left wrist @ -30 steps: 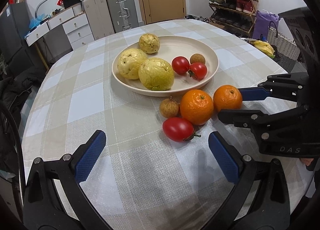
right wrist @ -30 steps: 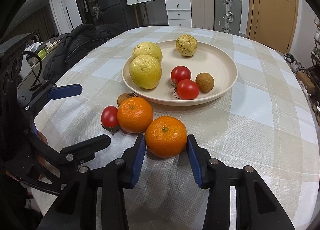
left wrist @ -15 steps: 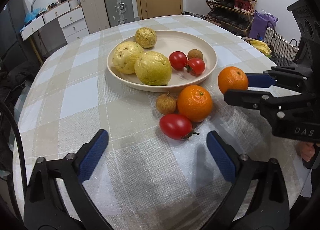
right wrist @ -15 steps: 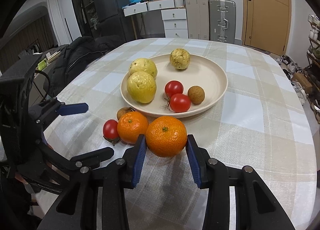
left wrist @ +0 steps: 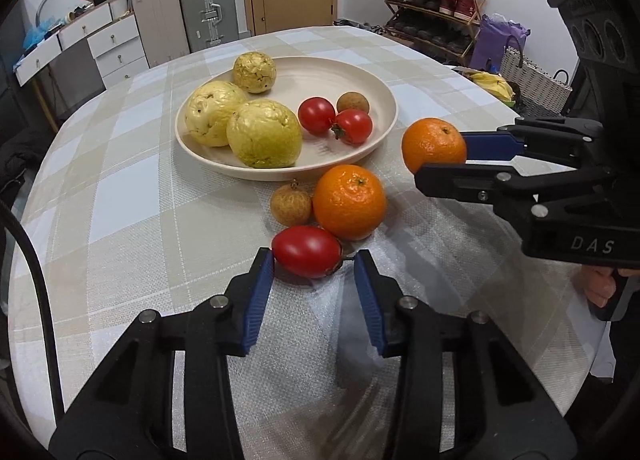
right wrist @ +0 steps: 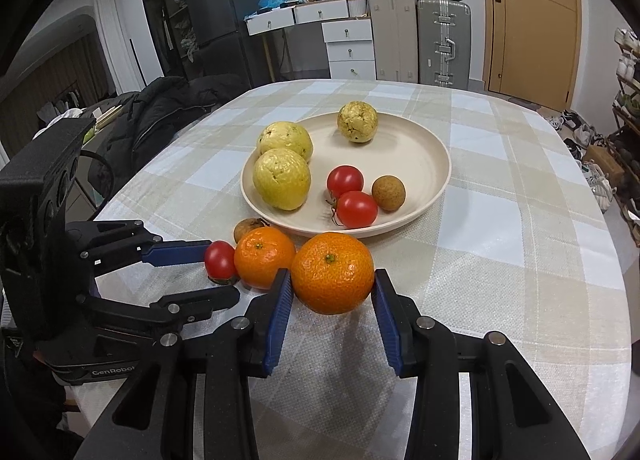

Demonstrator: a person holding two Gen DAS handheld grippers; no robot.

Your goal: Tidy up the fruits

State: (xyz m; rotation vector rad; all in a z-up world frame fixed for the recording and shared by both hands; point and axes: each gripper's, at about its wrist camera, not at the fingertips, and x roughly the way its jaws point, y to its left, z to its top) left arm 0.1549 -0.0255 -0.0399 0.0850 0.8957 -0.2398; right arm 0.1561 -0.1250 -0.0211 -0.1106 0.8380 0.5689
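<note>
A red tomato lies on the checked tablecloth between the blue pads of my left gripper. Its jaws are closing and the pads meet both ends of the tomato. My right gripper is shut on an orange and holds it off the cloth, near the rim of the cream plate. The left wrist view has that held orange at the right. On the cloth a second orange and a longan sit just before the plate. Three yellow guavas, two tomatoes and a longan lie in the plate.
The round table drops off close behind both grippers. A dark coat hangs beside the table's left side. A basket with bananas, a shoe rack and suitcases stand beyond the table. Bare cloth spreads right of the plate.
My left jaws went from wide apart to closed around the red tomato. The right gripper raised its orange off the cloth and brought it nearer the plate.
</note>
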